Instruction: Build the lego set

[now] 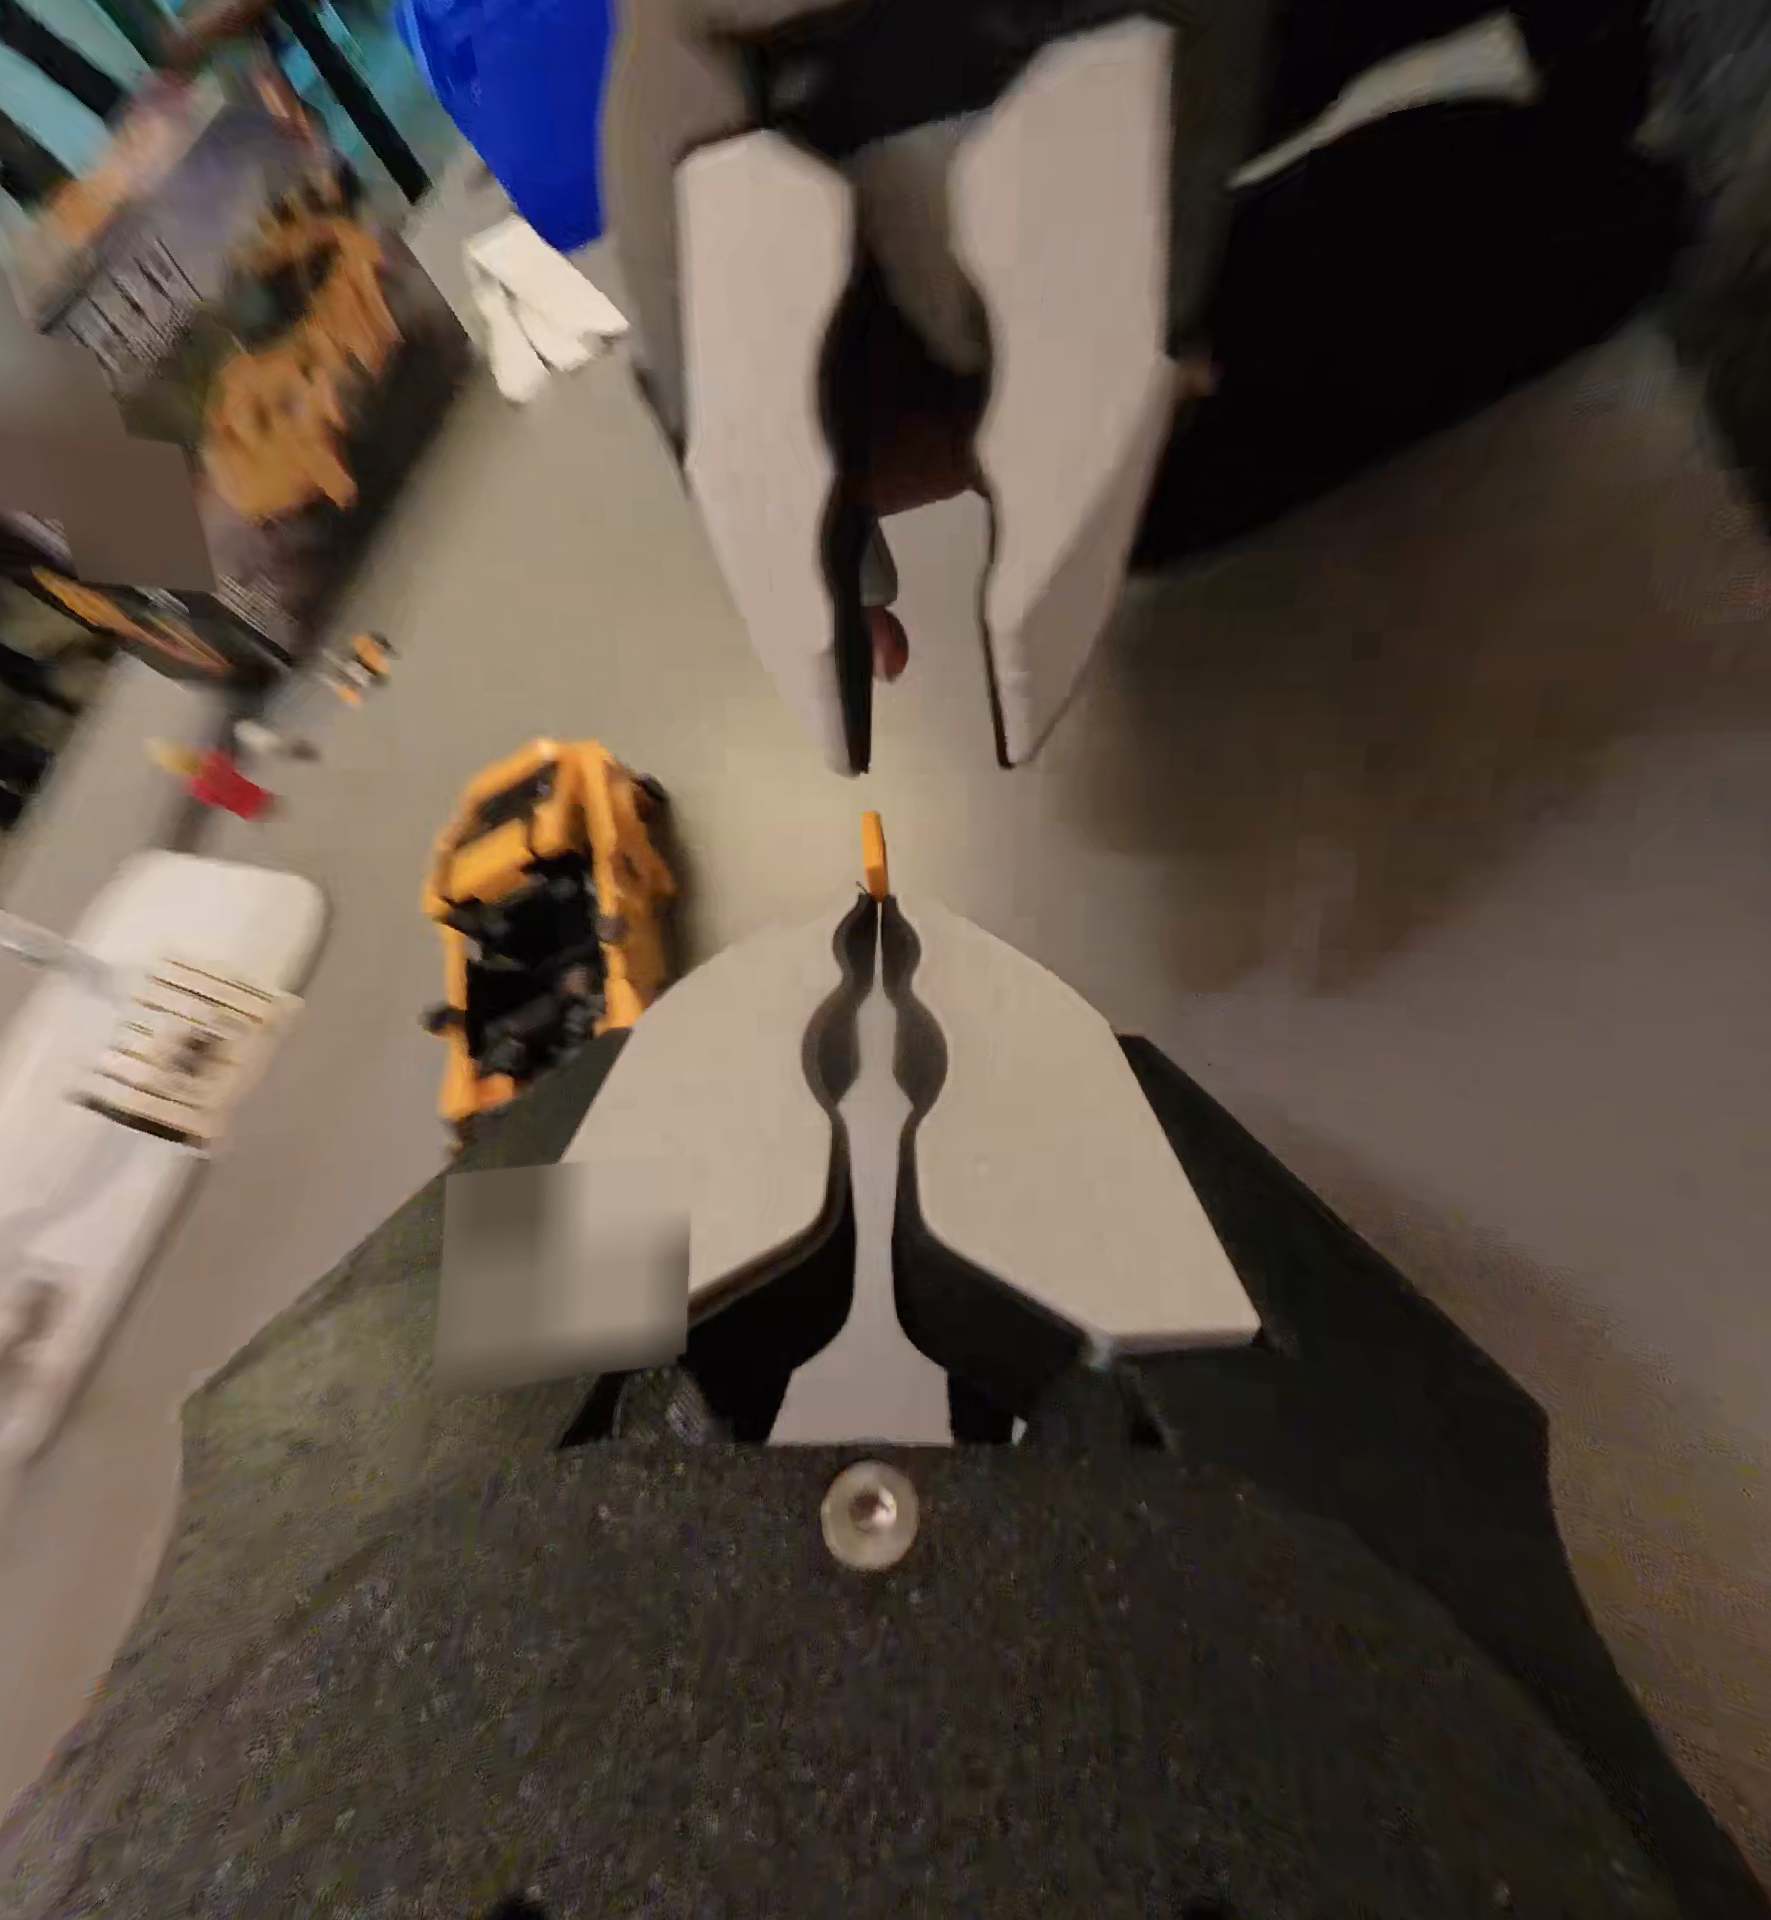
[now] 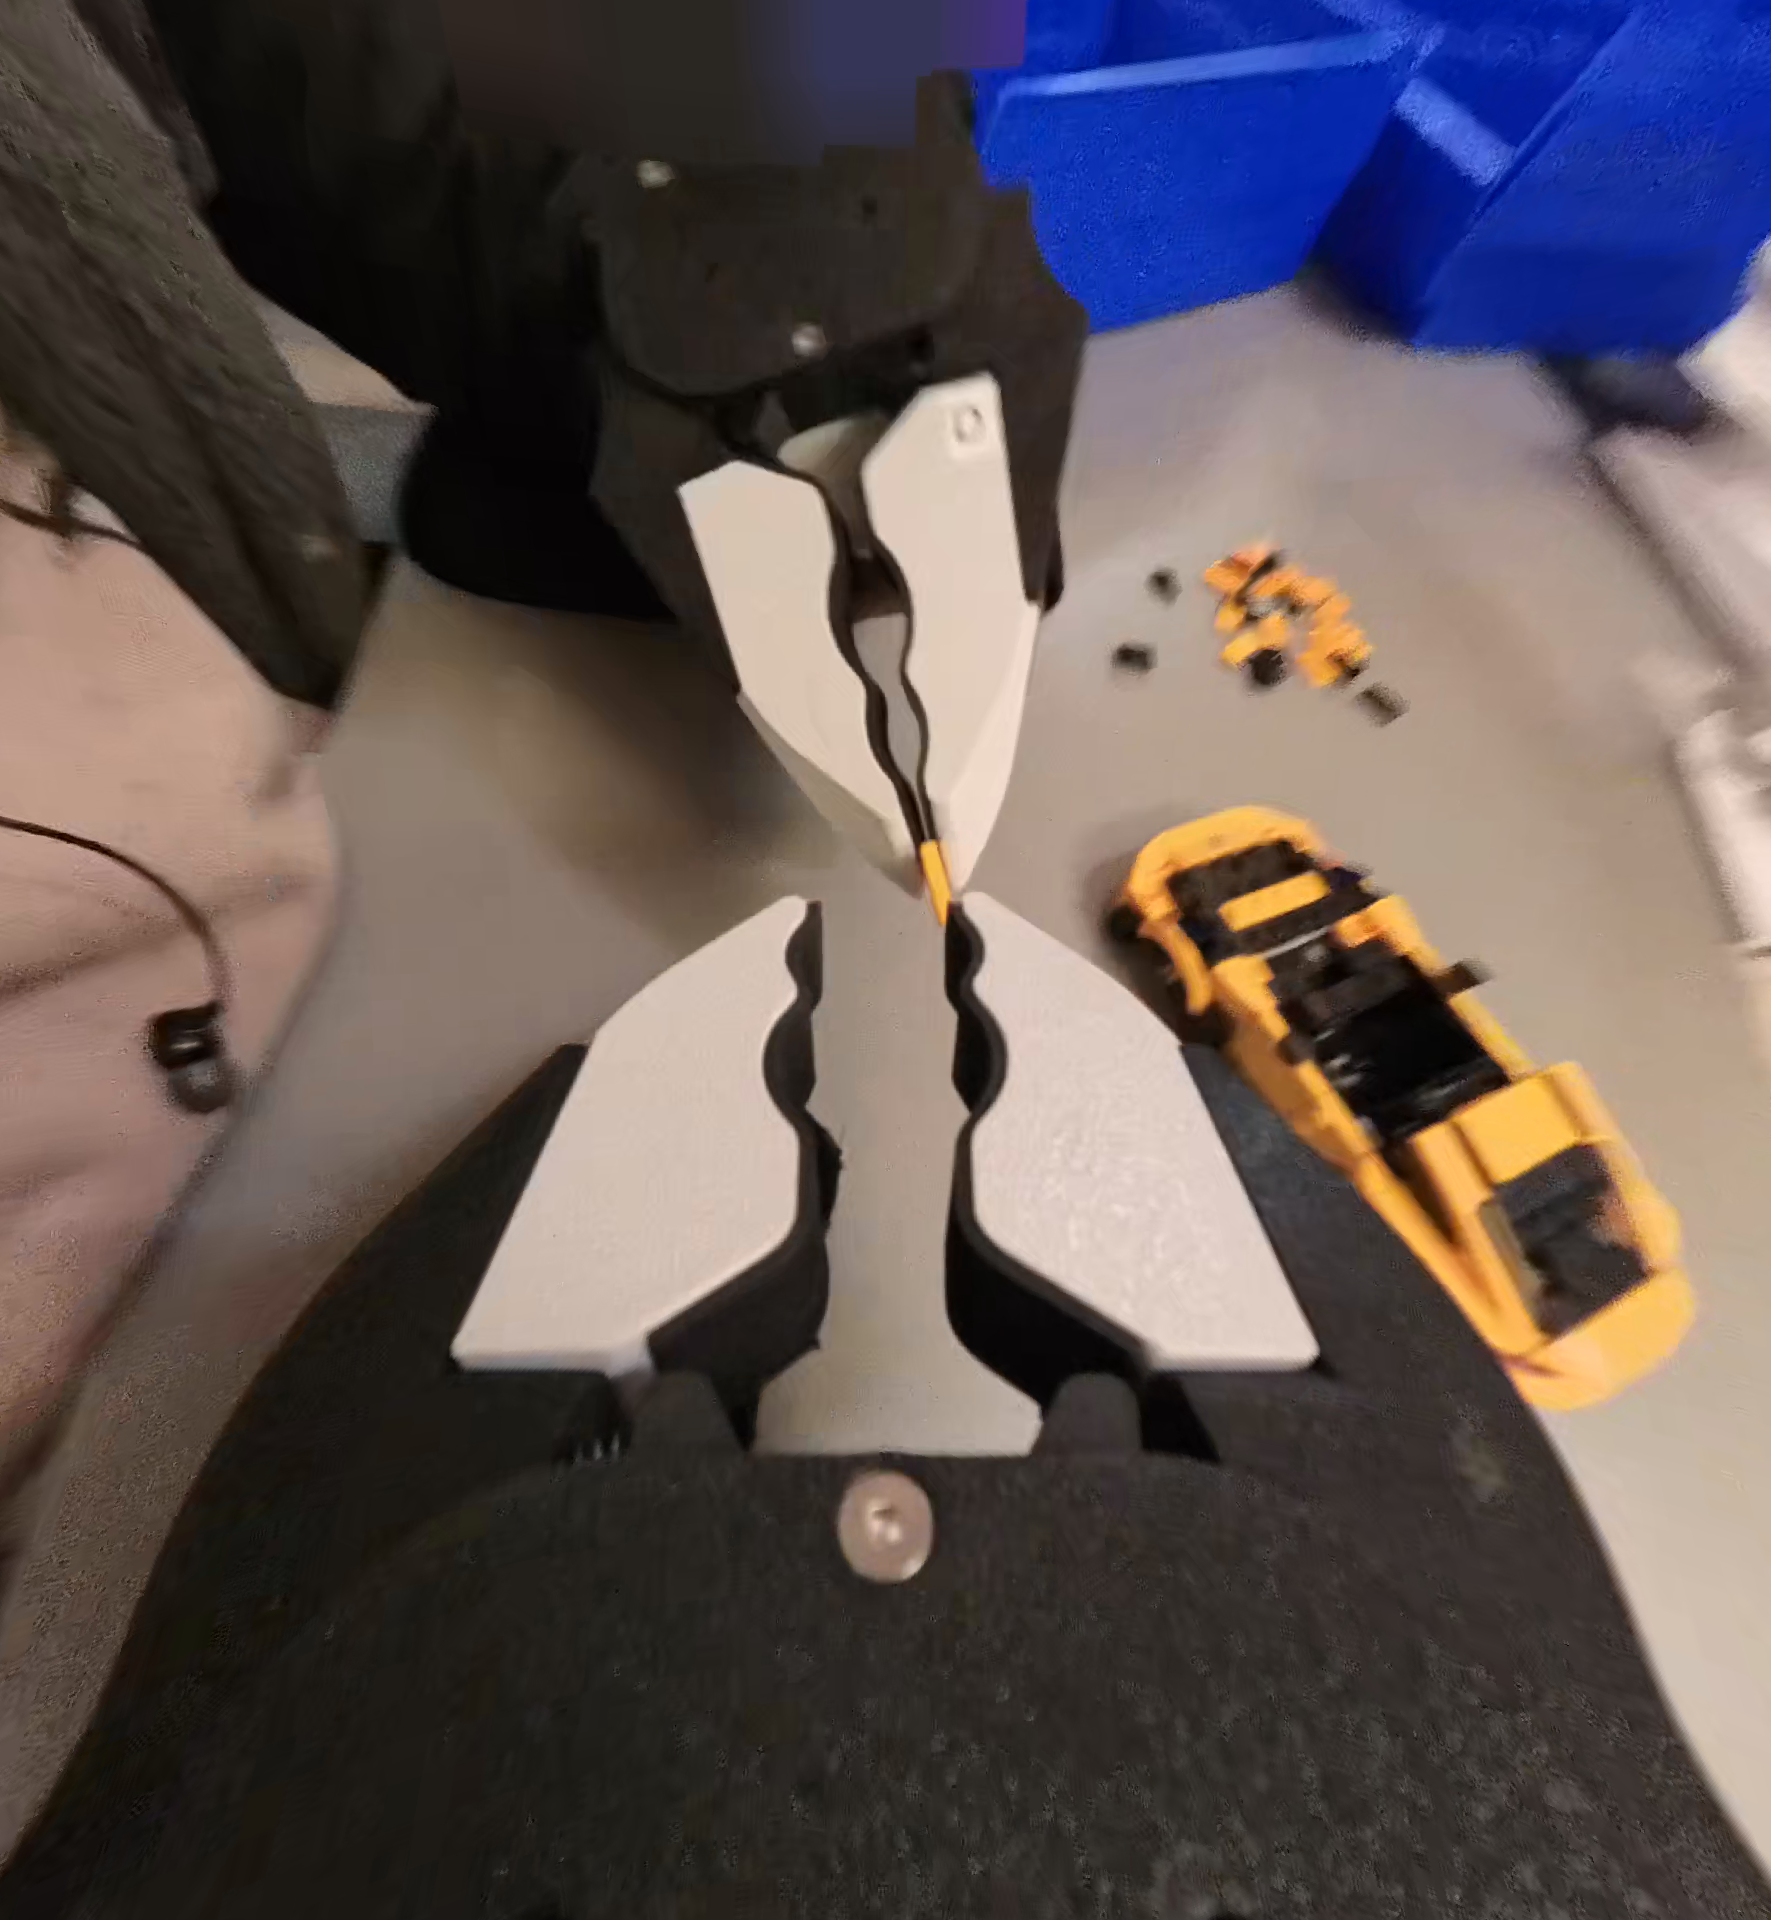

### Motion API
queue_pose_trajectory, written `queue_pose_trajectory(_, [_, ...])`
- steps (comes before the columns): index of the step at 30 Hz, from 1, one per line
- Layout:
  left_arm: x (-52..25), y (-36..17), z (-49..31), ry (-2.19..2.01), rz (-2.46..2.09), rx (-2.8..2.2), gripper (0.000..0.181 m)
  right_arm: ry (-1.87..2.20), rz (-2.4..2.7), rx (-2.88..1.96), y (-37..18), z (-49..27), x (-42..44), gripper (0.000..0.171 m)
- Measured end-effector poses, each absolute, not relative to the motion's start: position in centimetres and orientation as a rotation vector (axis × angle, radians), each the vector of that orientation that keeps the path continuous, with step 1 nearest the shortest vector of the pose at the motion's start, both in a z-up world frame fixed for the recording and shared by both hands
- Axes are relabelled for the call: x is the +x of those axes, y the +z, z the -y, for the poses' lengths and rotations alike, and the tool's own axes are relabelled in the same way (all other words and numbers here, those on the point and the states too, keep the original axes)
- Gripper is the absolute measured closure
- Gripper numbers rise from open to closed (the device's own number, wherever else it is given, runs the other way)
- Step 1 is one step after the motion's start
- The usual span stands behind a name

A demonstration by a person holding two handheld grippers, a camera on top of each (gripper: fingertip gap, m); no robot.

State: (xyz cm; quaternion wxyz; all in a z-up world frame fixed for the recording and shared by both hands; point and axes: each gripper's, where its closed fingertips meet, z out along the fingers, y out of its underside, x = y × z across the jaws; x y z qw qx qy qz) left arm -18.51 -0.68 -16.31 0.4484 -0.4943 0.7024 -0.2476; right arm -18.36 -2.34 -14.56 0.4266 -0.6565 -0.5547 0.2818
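Observation:
My left gripper [image 1: 876, 902] is shut on a small thin orange lego piece [image 1: 873, 847], which sticks out past its tips above the grey table [image 1: 1276, 831]. My right gripper [image 1: 933, 764] faces it tip to tip, open and empty, a short gap from the piece. In the right wrist view my right gripper [image 2: 886, 912] is open, and the orange piece [image 2: 933, 873] in my left gripper [image 2: 928, 862] sits right by one of my right fingertips [image 2: 969, 914]. A partly built orange and black lego car [image 2: 1380, 1091] lies on the table beside the grippers and also shows in the left wrist view [image 1: 548, 935].
A small heap of loose orange and black pieces [image 2: 1286, 623] lies beyond the car. Blue bins [image 2: 1380, 156] stand at the table's back. The set's box [image 1: 268, 343] and a white bag with a booklet [image 1: 133, 1039] lie left. A person's sleeve [image 2: 81, 935] is close.

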Motion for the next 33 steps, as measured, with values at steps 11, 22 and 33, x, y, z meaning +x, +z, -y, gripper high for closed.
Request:
queue_pose_trajectory(11, [-17.3, -16.3, 0.0, -0.023, -1.808, -0.66, 0.181, 1.151, 1.405, -1.836, -16.5, 1.6, -18.0, 0.164])
queue_pose_trajectory(22, [-24.1, -16.4, -7.1, -0.588, -1.472, -1.52, 0.156, 0.391, 1.731, -1.85, -22.5, -0.7, -14.1, 0.155])
queue_pose_trajectory(33, [-33.1, -17.3, -14.1, -0.447, -1.19, -1.993, 0.159, 0.531, 1.575, -1.897, -20.5, -1.5, -13.6, 0.146])
